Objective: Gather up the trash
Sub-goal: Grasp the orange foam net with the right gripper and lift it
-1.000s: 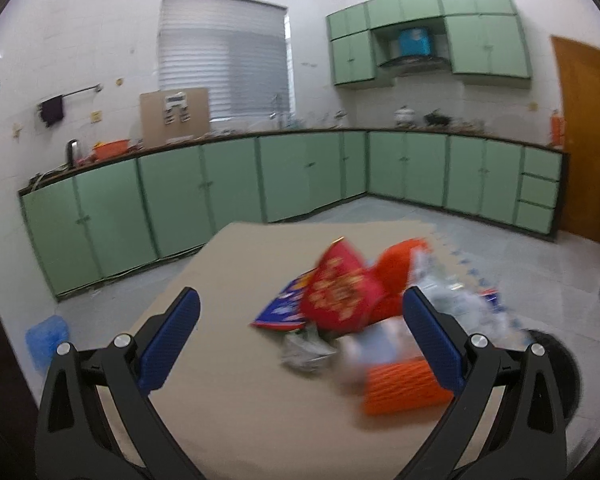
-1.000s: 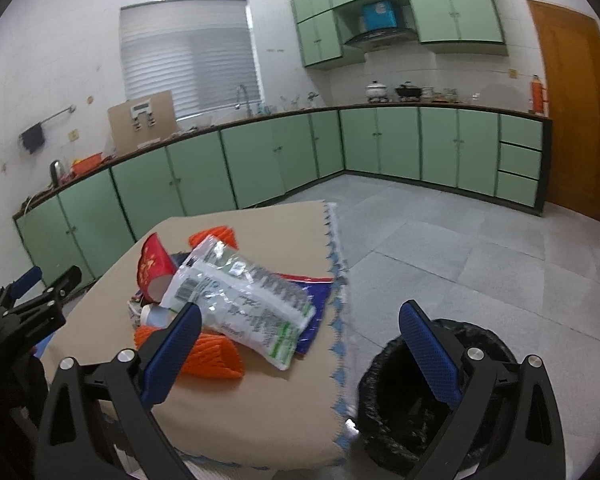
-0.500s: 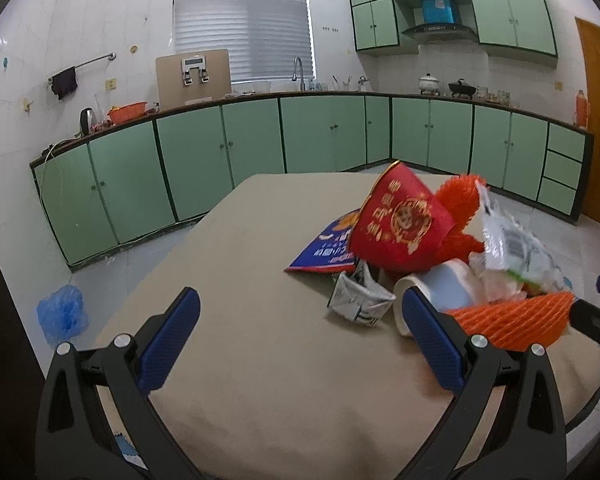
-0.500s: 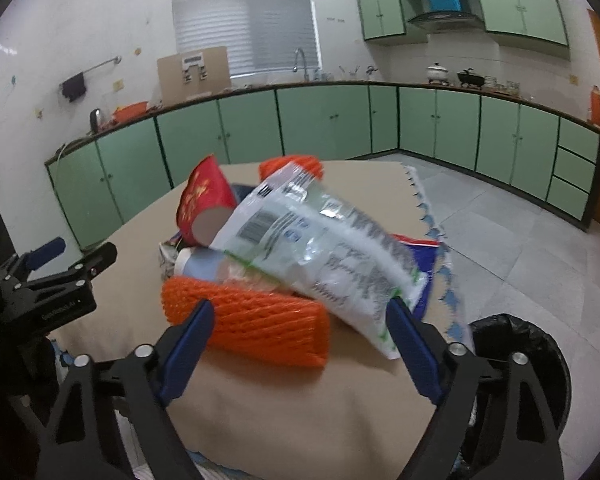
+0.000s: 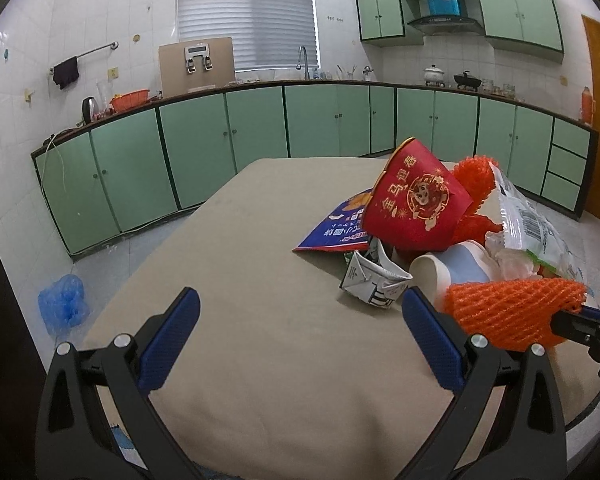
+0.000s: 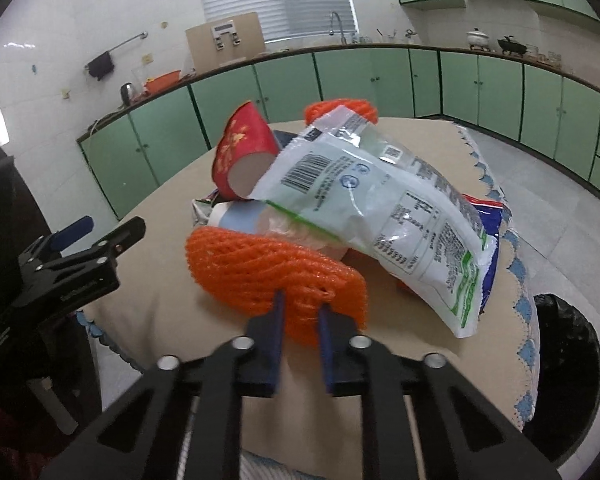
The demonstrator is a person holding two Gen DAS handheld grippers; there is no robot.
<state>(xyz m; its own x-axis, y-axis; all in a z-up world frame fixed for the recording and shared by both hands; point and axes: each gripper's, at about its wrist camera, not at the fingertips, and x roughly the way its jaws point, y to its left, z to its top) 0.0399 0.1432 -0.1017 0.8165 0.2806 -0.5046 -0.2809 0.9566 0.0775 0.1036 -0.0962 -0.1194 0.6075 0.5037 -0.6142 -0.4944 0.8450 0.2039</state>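
Now our right tool (image 6: pixel 300 306) is pinched on the orange foam net (image 6: pixel 268 276), left tool (image 5: pixel 300 340) wide and empty; next, we lift it over to the black bin (image 6: pixel 568 364).

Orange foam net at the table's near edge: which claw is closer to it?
Right. The right claw is shut on the orange foam net; the left claw is open beside it, not gripping it.

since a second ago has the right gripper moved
Yes. The right gripper has come in toward the trash pile and away from the black bin, which slid right, and its jaws have shut on the orange foam net.
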